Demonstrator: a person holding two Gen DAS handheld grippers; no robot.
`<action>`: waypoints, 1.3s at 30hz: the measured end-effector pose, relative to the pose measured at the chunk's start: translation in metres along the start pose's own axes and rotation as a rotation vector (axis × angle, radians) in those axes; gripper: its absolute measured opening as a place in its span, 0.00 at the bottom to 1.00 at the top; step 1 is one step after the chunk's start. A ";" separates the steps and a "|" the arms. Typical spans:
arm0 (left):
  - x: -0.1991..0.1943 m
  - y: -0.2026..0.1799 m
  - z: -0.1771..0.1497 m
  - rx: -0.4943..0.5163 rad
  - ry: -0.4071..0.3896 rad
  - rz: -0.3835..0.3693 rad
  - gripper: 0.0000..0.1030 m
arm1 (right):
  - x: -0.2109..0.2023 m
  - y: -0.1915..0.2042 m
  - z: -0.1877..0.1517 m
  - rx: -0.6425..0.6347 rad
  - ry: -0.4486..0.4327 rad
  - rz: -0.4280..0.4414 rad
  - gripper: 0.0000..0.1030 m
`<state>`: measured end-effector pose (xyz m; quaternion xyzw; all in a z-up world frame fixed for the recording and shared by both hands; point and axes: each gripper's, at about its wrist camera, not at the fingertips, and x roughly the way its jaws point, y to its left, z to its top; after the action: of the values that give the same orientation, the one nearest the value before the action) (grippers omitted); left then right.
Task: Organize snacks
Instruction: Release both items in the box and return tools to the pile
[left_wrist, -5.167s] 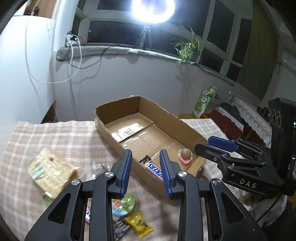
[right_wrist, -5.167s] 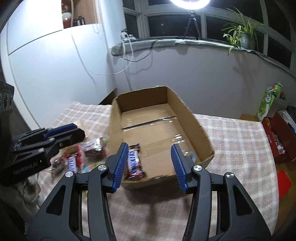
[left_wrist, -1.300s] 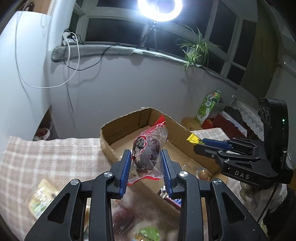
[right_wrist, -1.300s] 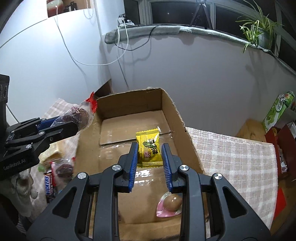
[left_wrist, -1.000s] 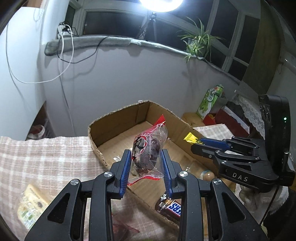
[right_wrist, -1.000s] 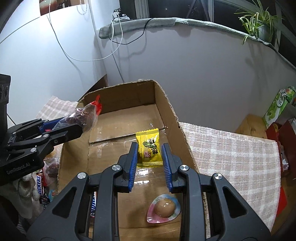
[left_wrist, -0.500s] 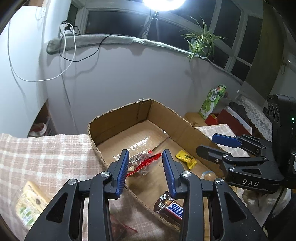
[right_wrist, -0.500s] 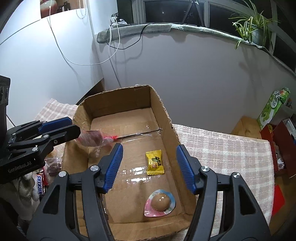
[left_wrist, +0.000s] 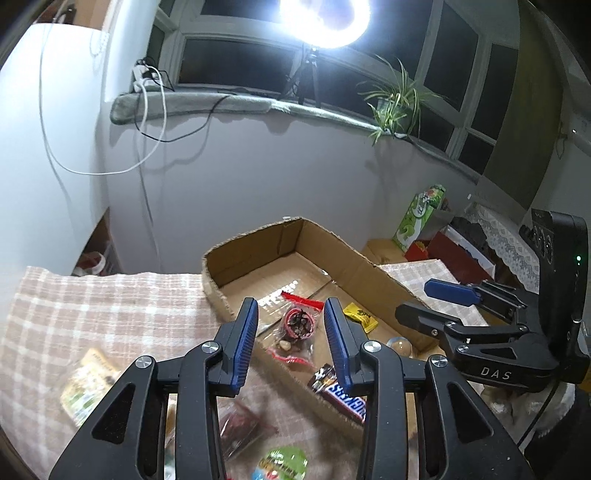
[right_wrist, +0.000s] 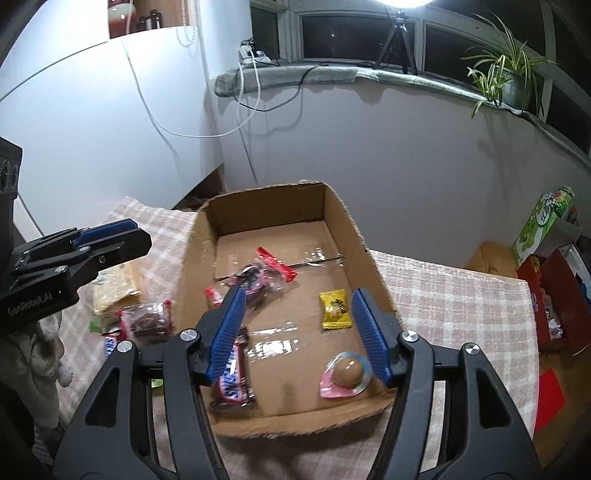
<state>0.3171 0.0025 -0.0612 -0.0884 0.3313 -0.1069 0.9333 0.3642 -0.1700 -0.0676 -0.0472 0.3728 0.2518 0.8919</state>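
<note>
Both grippers, left (left_wrist: 291, 341) and right (right_wrist: 297, 334), are held empty with jaws parted above the box (right_wrist: 364, 266), where a yellow candy (right_wrist: 334, 309) is seen inside.

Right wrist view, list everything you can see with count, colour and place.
cardboard box: 1, brown, on the checked cloth
yellow candy: 1, yellow, box floor right
clear red-edged packet: 1, dark filling, box floor left
Snickers bar: 1, brown, box near left corner
pink-cupped egg: 1, brown on pink, box near right
loose snacks: several, mixed, cloth left of box
checked cloth: 1, pink-white, under everything
potted plant: 1, green, window sill
left gripper: 1, black-blue, jaws open, empty
right gripper: 1, black-blue, jaws open, empty
</note>
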 end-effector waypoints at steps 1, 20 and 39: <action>-0.004 0.001 -0.001 -0.003 -0.005 0.002 0.34 | -0.003 0.004 -0.001 -0.004 -0.003 0.006 0.61; -0.084 0.045 -0.041 -0.066 -0.050 0.065 0.34 | -0.037 0.083 -0.053 -0.071 0.017 0.145 0.61; -0.094 0.086 -0.101 -0.180 0.033 0.064 0.34 | 0.006 0.140 -0.105 -0.069 0.145 0.212 0.61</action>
<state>0.1934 0.0999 -0.1022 -0.1593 0.3574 -0.0482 0.9190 0.2329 -0.0747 -0.1321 -0.0561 0.4304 0.3531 0.8288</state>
